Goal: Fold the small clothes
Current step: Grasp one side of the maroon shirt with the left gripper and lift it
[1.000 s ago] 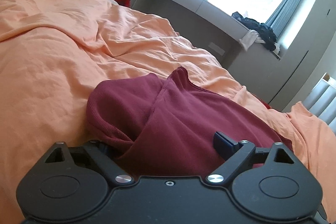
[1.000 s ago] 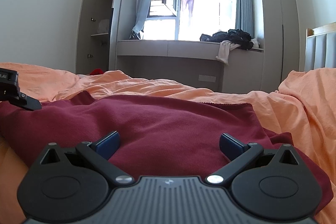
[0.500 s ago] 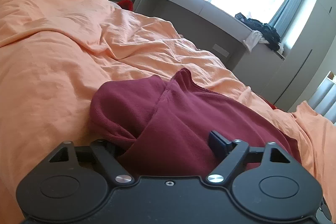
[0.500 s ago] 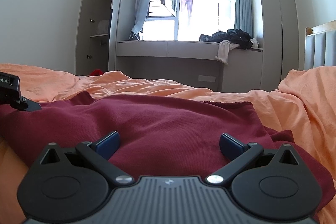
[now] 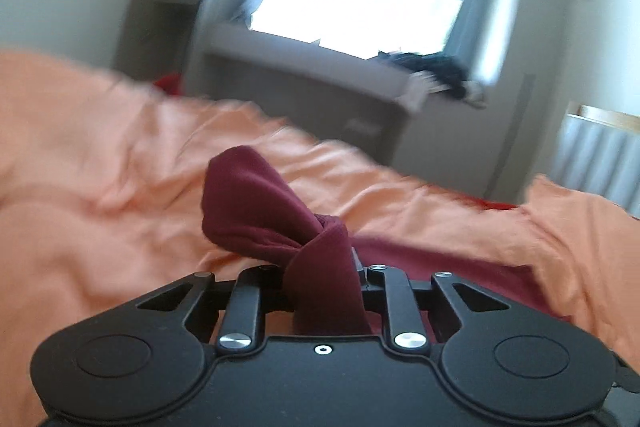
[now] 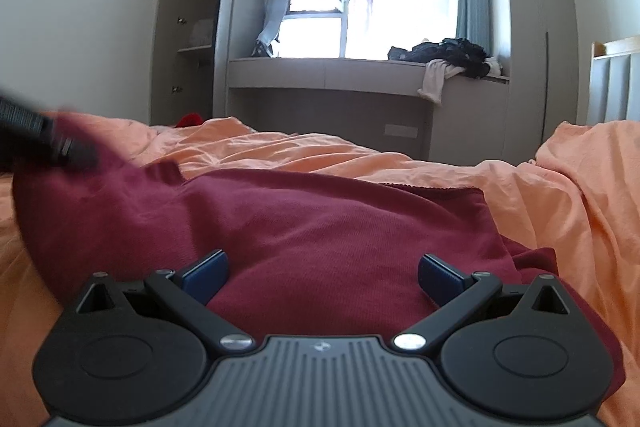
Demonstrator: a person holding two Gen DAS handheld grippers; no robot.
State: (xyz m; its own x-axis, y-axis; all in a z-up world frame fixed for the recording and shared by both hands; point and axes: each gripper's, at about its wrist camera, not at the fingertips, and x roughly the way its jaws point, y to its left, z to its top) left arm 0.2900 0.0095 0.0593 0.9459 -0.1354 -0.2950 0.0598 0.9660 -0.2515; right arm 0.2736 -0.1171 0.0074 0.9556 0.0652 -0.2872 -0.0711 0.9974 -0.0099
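Observation:
A dark red knit garment [image 6: 320, 227] lies on the orange bedcover [image 6: 580, 195]. My left gripper [image 5: 324, 279] is shut on a bunched edge of the garment [image 5: 272, 211] and holds it lifted off the bed; the view is blurred. It shows in the right wrist view [image 6: 44, 143] at the far left, over the garment's raised left part. My right gripper [image 6: 320, 275] is open, its blue pads [image 6: 206, 273] spread wide over the garment's near part, holding nothing.
The orange bedcover [image 5: 100, 187] is rumpled all round. A window bench [image 6: 360, 75] with a heap of dark clothes [image 6: 448, 57] stands behind the bed. An open wardrobe [image 6: 192, 39] is at the back left, a headboard [image 6: 616, 83] at the right.
My left gripper has closed on the garment's edge and lifted it, swinging upward and to the right. My right gripper has stayed open and nearly still.

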